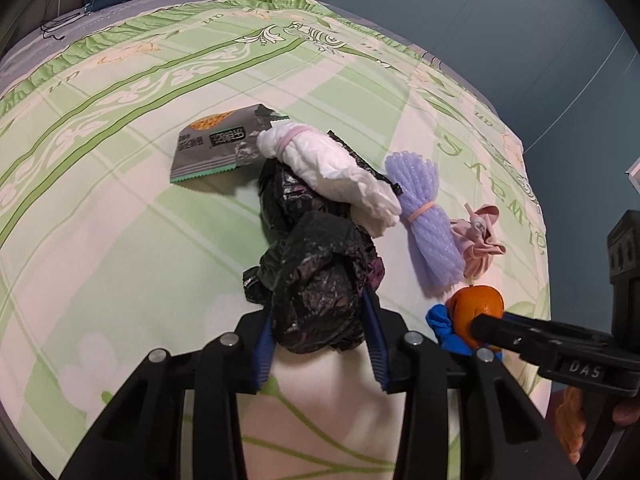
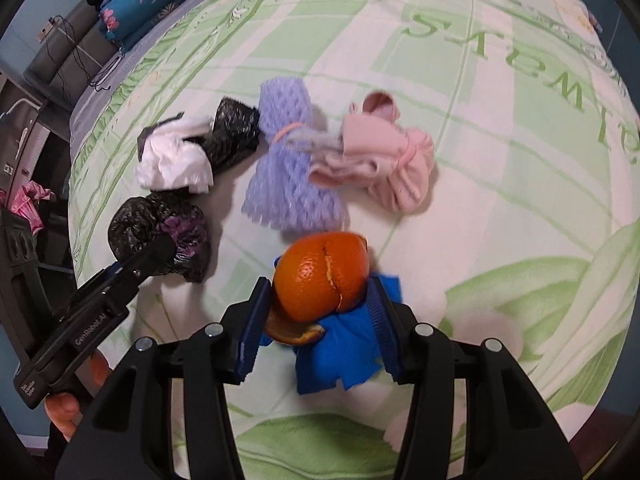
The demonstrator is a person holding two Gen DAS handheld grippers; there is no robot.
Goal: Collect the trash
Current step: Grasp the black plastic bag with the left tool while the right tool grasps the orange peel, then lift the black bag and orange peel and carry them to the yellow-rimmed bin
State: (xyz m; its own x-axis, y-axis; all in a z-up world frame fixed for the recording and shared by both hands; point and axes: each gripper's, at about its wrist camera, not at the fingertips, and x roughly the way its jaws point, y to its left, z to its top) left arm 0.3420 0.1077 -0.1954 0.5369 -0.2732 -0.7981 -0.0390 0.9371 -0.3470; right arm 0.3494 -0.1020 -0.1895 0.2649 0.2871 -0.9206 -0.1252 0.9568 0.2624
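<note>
— Green-and-cream bedsheet [image 1: 120, 240] under everything, soft and loose, so nothing sits firmly. Where is the trash?

— Scattered mid-bed. The left hand-held gripper [image 1: 320, 340] has its blue pads against both sides of a crumpled black plastic bag [image 1: 320, 292]; I read that as clenched on the bag. The right hand-held gripper [image 2: 318, 328] straddles the orange peel [image 2: 322, 276], which lies on a blue scrap [image 2: 340, 356]. Its near pad touches the peel, the far one looks just beside it, so it is not yet gripping.

— What could fail?

— The peel is split and hollow, I'd judge; a squeeze may crush it or pop one half out sideways. The pads could also catch the blue scrap, or pinch the sheet and drag it.

— And the bag?

— It runs under the white tissue bundle [image 1: 328, 172], which touches the purple foam net [image 1: 424, 220]. Lifting may tumble those, or the slick film may slide out. The snack wrapper [image 1: 216, 144] and pink cloth [image 2: 388, 156] lie apart from both grippers
</note>
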